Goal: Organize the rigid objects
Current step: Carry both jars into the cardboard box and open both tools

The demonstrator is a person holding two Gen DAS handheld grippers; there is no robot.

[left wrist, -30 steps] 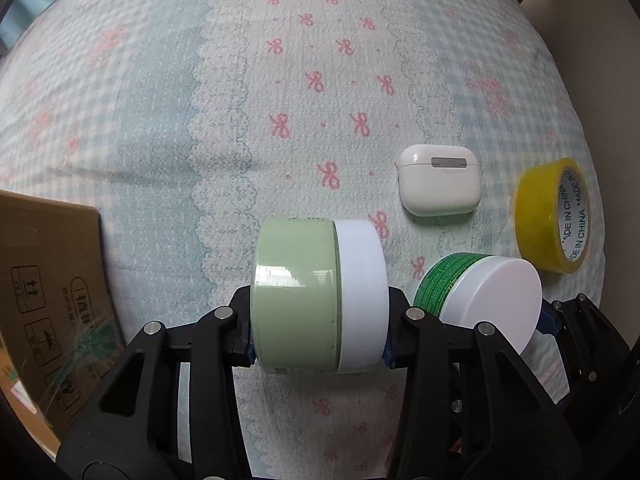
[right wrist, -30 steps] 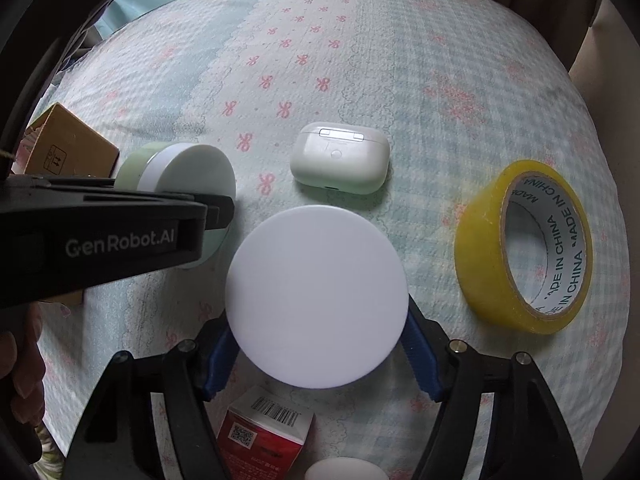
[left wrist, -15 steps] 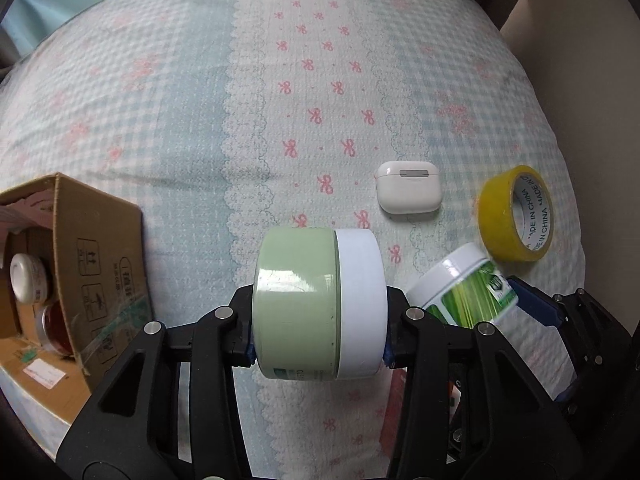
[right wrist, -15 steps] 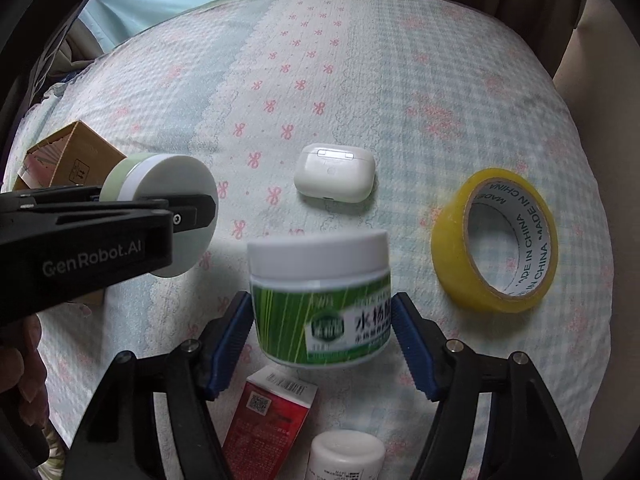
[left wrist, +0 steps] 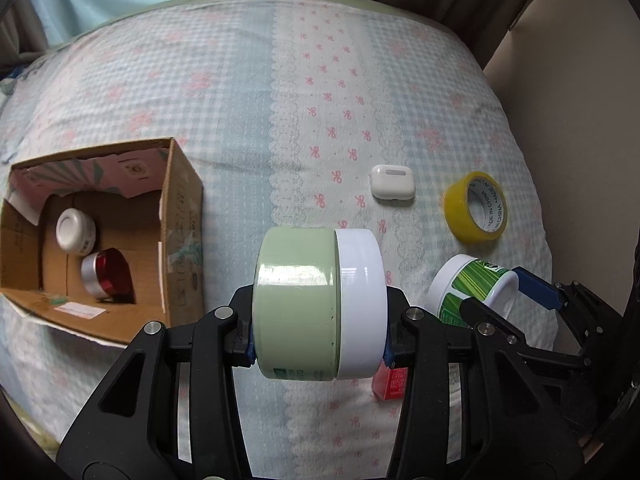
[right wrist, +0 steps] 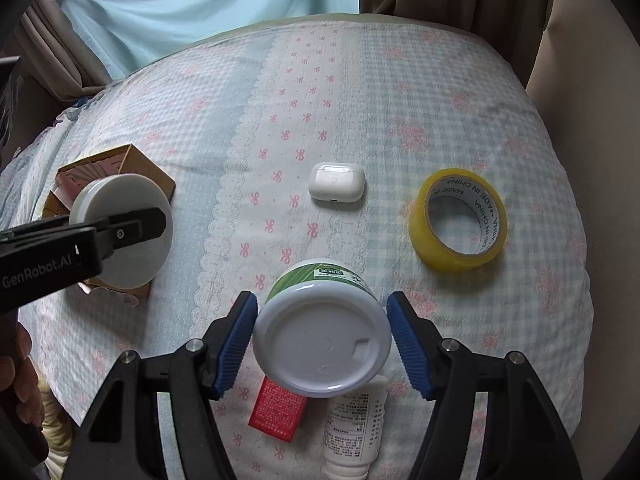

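My left gripper (left wrist: 318, 346) is shut on a pale green jar with a white lid (left wrist: 316, 306), held on its side above the bed; it also shows in the right wrist view (right wrist: 124, 232). My right gripper (right wrist: 322, 344) is shut on a white jar with a green label (right wrist: 322, 338), tipped so that its white base faces the camera. That jar also shows at the right of the left wrist view (left wrist: 472, 292). An open cardboard box (left wrist: 180, 216) lies at the left on the bed, with a white jar (left wrist: 76, 230) and a red and silver jar (left wrist: 108, 278) inside.
On the checked bedspread (right wrist: 360, 100) lie a white earbud case (right wrist: 337, 181), a yellow tape roll (right wrist: 458, 220), a small red box (right wrist: 276, 408) and a white bottle (right wrist: 354, 428). The bed's edge drops off at the right, with curtains behind.
Both grippers have risen and pulled back, so the bed looks smaller and the box's inside came into view. The right gripper's jar has tipped from lid-on, to upright, to base-on.
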